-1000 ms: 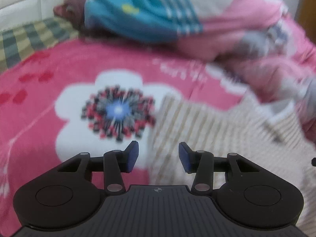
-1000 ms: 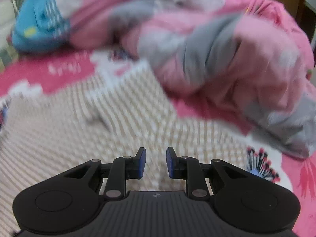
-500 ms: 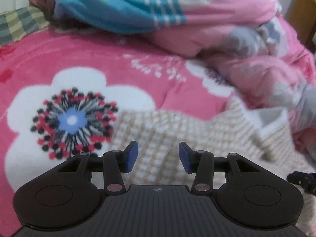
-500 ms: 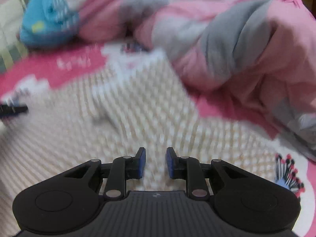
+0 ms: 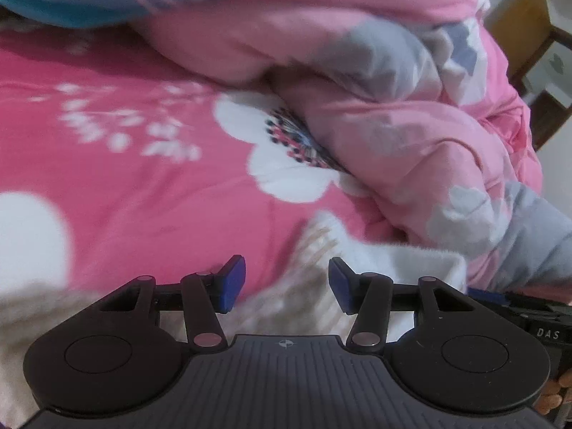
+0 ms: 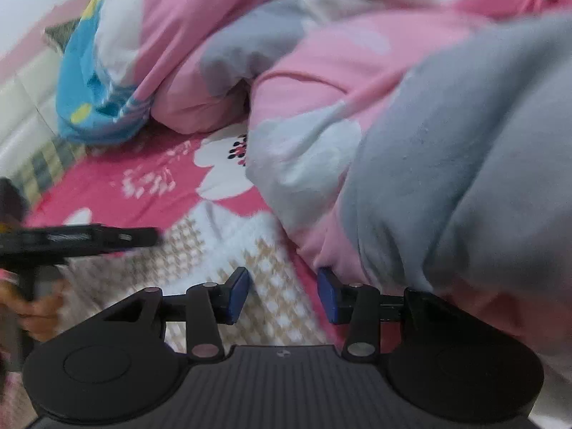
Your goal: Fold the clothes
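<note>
- Two grippers sit low over the bed, both with blue pads spread apart and nothing between them: the left gripper (image 5: 287,283) has the wider gap, the right gripper (image 6: 283,295) a somewhat narrower one
- Beneath both lies the task's garment, a beige-and-white houndstooth garment (image 6: 228,246), flat on the pink floral bedsheet (image 5: 143,193); its fuzzy white edge (image 5: 393,261) runs just ahead of the left gripper's pads
- Right gripper's far pad is right beside the bunched pink-and-grey quilt (image 6: 447,164), which crowds that whole side; the garment's far corner ends against the quilt's foot
- Open sheet stretches ahead and to the left of the left gripper, up to a blue patterned bundle (image 6: 96,78) at the head of the bed
- Seen from the right wrist, the left gripper (image 6: 89,239) reaches in level from the left, held by a hand (image 6: 39,307) under it
</note>
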A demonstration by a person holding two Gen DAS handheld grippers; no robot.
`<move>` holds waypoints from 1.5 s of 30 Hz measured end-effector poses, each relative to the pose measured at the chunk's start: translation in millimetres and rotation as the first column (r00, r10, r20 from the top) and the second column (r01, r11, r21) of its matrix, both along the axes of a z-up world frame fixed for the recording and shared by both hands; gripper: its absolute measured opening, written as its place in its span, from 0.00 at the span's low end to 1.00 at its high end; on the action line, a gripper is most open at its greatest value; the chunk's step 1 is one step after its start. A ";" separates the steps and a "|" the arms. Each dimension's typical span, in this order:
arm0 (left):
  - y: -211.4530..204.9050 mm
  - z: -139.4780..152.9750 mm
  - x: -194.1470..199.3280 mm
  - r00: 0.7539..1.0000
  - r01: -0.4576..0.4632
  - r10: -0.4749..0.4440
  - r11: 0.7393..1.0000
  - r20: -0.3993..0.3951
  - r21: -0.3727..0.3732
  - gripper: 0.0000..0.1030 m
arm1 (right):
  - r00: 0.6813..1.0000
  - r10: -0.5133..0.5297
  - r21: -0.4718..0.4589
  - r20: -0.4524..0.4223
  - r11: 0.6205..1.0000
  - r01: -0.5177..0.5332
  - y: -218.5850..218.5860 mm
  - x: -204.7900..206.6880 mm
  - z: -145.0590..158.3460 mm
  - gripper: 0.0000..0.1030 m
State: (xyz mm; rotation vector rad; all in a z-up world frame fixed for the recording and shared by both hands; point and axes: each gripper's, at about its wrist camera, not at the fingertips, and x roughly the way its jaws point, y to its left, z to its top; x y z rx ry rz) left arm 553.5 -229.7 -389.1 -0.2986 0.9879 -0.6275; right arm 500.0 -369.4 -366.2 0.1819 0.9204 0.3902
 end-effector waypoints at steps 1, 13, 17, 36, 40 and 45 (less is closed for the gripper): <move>-9.2 -4.0 4.5 1.000 0.019 -0.019 1.000 -0.025 -0.003 0.50 | 1.000 0.000 0.039 -0.015 0.999 0.001 -3.0 4.8 -2.8 0.44; -23.4 6.5 -0.3 0.998 0.061 -0.058 0.993 0.034 -0.096 0.11 | 0.989 0.095 0.013 0.114 0.995 -0.097 14.8 -21.3 16.2 0.11; 2.8 54.4 -41.6 0.958 0.169 -0.140 0.981 0.251 -0.096 0.11 | 0.891 0.333 -0.269 0.308 0.929 -0.254 39.1 -85.4 44.6 0.11; 43.4 16.6 -226.1 0.383 0.476 -0.820 0.570 0.425 0.670 0.17 | 0.378 0.926 -0.917 -0.014 0.139 -0.373 84.0 -253.9 -29.7 0.15; 58.6 33.7 -218.8 0.469 0.489 -0.790 0.605 0.395 0.628 0.21 | 0.539 0.835 -0.852 0.112 0.360 -0.380 79.9 -249.3 26.3 0.15; 91.2 54.2 -208.0 0.634 0.422 -0.681 0.703 0.367 0.573 0.22 | 0.772 0.536 -0.551 0.342 0.780 -0.297 69.8 -207.8 86.7 0.15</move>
